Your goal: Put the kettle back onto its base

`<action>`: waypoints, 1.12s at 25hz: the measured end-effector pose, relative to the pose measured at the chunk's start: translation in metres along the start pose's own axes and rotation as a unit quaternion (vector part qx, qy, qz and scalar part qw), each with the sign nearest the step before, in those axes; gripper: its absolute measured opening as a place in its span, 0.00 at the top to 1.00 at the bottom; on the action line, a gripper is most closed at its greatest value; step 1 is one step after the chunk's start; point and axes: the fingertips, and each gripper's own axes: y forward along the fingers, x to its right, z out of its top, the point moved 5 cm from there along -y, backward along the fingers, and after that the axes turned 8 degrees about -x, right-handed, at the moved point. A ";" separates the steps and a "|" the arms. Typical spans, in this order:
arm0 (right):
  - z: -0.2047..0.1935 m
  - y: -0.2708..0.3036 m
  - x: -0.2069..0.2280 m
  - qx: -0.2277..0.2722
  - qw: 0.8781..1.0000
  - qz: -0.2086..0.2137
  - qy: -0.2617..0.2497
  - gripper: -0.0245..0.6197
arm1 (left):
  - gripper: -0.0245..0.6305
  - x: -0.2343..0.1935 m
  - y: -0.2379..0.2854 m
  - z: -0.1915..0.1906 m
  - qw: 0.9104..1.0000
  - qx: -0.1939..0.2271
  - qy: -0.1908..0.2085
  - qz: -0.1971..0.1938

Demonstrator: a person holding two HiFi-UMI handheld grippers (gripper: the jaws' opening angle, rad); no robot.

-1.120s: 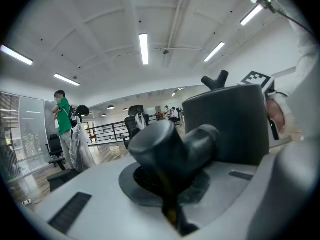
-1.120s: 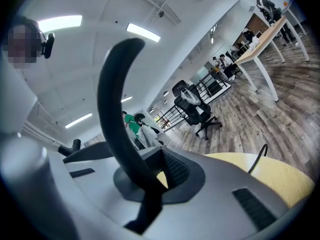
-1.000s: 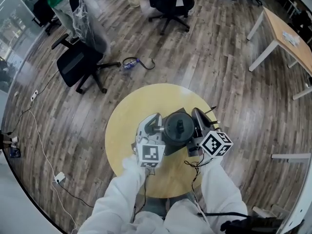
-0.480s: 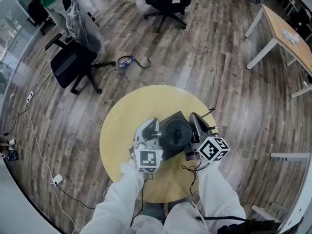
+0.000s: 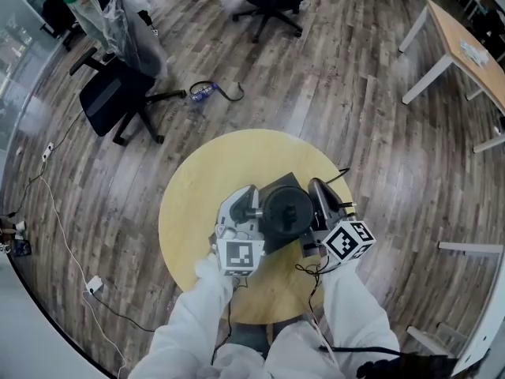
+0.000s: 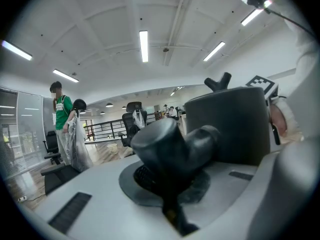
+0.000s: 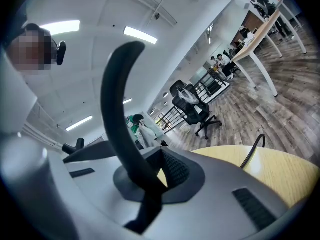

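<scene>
On the round yellow tabletop (image 5: 197,204), near its middle, the black kettle (image 5: 288,209) sits between the two tools, seen from above with its lid up. The left hand-held gripper (image 5: 251,212) is at the kettle's left side, its jaws clamped on a rounded black stub (image 6: 165,149) that juts from the body, apparently the spout. The right hand-held gripper (image 5: 319,204) is at the kettle's right side, jaws clamped on the curved handle (image 7: 117,109). A dark square base (image 5: 282,181) shows directly under the kettle; whether they touch cannot be told. A cord (image 5: 341,174) runs off the tabletop's far right edge.
</scene>
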 end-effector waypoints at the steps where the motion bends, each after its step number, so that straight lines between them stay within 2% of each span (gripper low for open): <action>1: 0.000 -0.001 0.001 0.001 1.000 0.002 0.000 0.95 | 0.97 0.001 0.000 0.000 1.000 -0.002 0.001 0.000; 11: 0.001 -0.009 0.001 0.017 1.000 -0.002 -0.006 0.95 | 0.97 0.006 -0.005 0.013 1.000 0.018 0.005 -0.002; 17: -0.002 -0.008 -0.002 0.024 1.000 0.010 -0.014 0.95 | 0.97 0.004 -0.010 0.010 1.000 0.010 0.005 0.009; 20: -0.008 -0.004 0.002 0.020 1.000 0.007 -0.014 0.95 | 0.97 0.004 -0.007 -0.005 1.000 0.005 0.010 0.015; 28: -0.011 0.001 0.004 0.006 1.000 0.002 -0.018 0.94 | 0.97 0.001 -0.001 -0.016 0.999 0.000 -0.016 0.038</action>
